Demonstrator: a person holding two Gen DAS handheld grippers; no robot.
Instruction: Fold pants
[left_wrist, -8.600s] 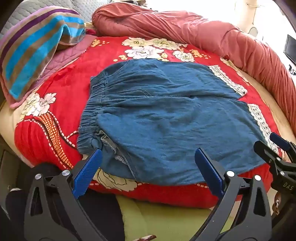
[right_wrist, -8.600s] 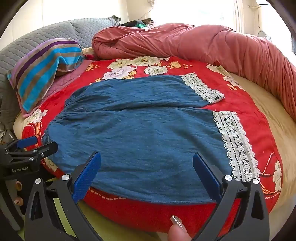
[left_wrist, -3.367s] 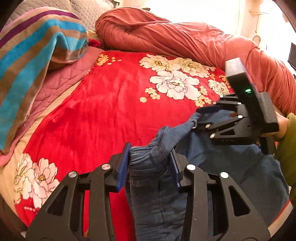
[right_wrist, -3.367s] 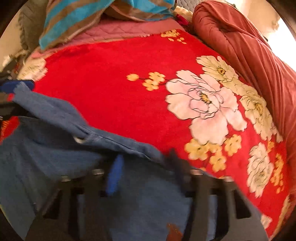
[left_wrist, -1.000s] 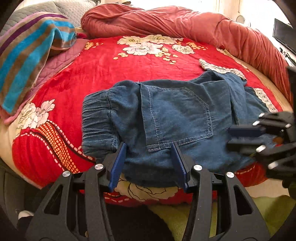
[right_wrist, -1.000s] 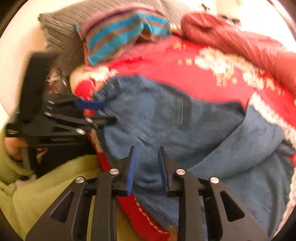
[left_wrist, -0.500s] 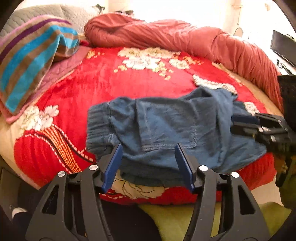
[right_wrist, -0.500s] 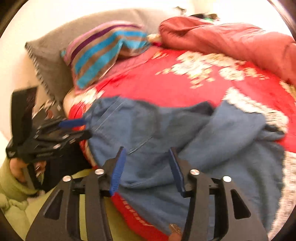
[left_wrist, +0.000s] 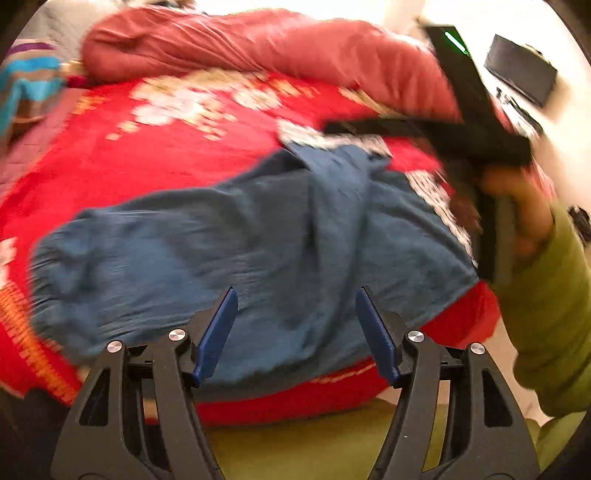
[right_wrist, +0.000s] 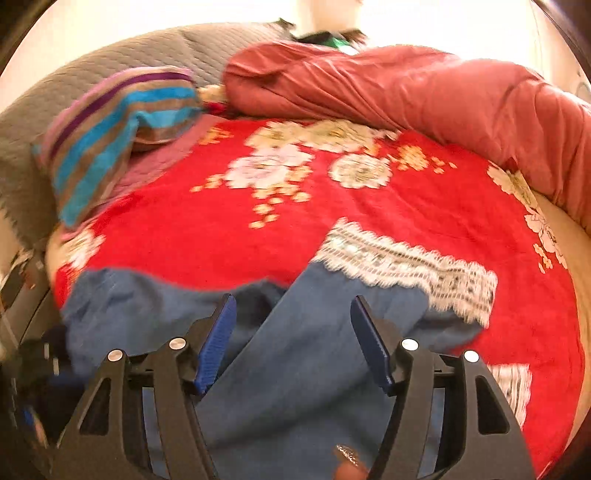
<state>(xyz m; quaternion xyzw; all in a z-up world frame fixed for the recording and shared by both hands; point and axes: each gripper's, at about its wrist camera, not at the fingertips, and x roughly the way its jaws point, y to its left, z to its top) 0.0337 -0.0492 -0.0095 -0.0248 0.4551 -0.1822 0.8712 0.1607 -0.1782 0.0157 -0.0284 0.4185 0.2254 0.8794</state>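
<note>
While your left gripper (left_wrist: 295, 332) sits at the bottom centre of its view, its blue pads stand apart with nothing pinched between them; the jaws have just been opening, which fits a fold laid down and let go. Just past them the pants (left_wrist: 240, 251) lie in a rumpled blue heap across the lower middle of the frame, near the front edge of the bed (left_wrist: 177, 155), waistband end toward the lower left. That placement keeps the cloth within easy reach for another fold.

At the right of that view your hand (left_wrist: 517, 214) in a green sleeve (left_wrist: 546, 314) carries the right gripper (right_wrist: 293, 339) over the leg ends. In its own view, at the bottom centre, its jaws have also just been opening; a denim leg runs under the gap, but the pads do not press on it. Beyond, the lace hem (right_wrist: 406, 266) lies in the middle right, on the red floral cover. Farther back, a striped pillow (right_wrist: 110, 129) lies in the upper left and a rust quilt (right_wrist: 406, 92) across the top.

Compared with a second ago, both grippers have let go of the denim they had clamped and pulled back from it. The pants, spread flat at the start, now lie doubled over, back pocket side up, though blur hides the pocket now.
</note>
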